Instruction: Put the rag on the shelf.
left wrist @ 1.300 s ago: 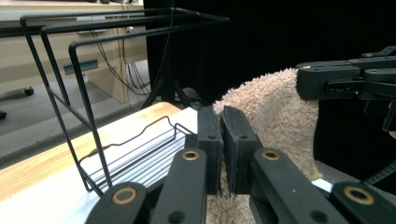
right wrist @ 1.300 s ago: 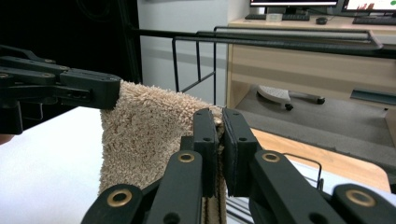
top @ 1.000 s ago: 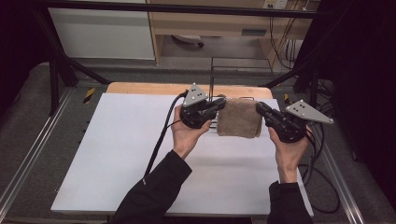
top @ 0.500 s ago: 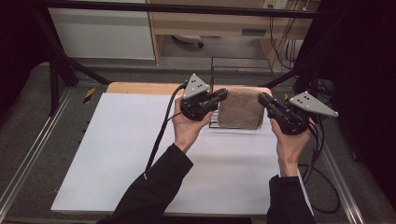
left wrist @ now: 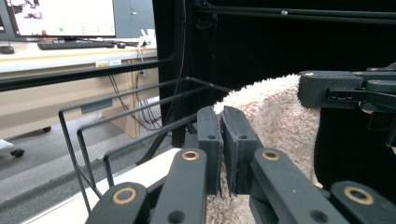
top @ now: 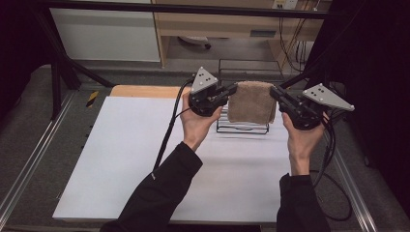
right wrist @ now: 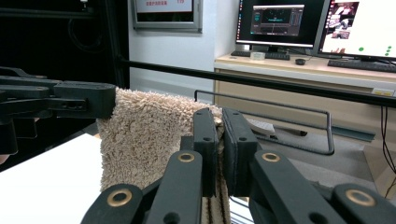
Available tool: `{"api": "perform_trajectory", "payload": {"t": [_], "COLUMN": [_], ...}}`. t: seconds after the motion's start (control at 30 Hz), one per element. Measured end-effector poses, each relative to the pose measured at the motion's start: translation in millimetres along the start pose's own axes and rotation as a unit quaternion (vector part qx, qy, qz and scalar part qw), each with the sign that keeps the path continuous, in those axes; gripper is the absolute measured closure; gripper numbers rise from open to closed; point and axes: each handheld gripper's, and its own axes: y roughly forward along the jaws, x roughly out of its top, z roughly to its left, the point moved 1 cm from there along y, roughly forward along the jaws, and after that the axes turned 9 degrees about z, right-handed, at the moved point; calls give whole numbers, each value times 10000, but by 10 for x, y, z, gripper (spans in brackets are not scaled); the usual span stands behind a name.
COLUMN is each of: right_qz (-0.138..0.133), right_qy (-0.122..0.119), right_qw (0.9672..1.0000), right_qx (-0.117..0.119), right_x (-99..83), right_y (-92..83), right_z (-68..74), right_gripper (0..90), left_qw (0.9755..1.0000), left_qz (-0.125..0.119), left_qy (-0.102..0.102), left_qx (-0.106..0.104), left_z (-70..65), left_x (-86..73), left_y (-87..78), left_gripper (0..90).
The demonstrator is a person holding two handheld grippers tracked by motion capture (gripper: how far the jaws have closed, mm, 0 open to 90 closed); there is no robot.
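In the high view, a folded beige towel (top: 252,101) is held stretched between the left gripper (top: 231,90) and the right gripper (top: 275,93), above a black wire rack (top: 241,128) at the far edge of the white worktop (top: 121,159).

In the left gripper view, the jaws are pinched on the towel's upper corner (left wrist: 261,121), beside the rack's bars (left wrist: 121,121).

In the right gripper view, the jaws are likewise clamped on the opposite corner (right wrist: 149,126).

The step in hand is judged to be hanging; next the towel must be carried level over a bar and lowered.
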Motion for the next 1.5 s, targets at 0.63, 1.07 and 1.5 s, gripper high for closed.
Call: {"api": "perform_trajectory", "payload": {"t": [0.63, 1.07, 1.5], "right_qz": [-126, -211, -228], "right_qy": [-98, -134, -109], "right_qw": [9998, 9996, 9995], "right_qx": [-124, -164, -171], "right_x": [366, 609, 742], "right_y": [55, 134, 320], "right_z": [-71, -144, -249], "right_gripper": [852, 852, 852], "left_qw": [9999, 9998, 9995], "left_qz": [-113, -163, -209], "left_qy": [24, 12, -10], "left_qx": [50, 146, 226], "left_z": [109, 222, 369], "left_x": [333, 563, 688], "left_y": [46, 127, 229], "left_gripper": [857, 857, 857]}}
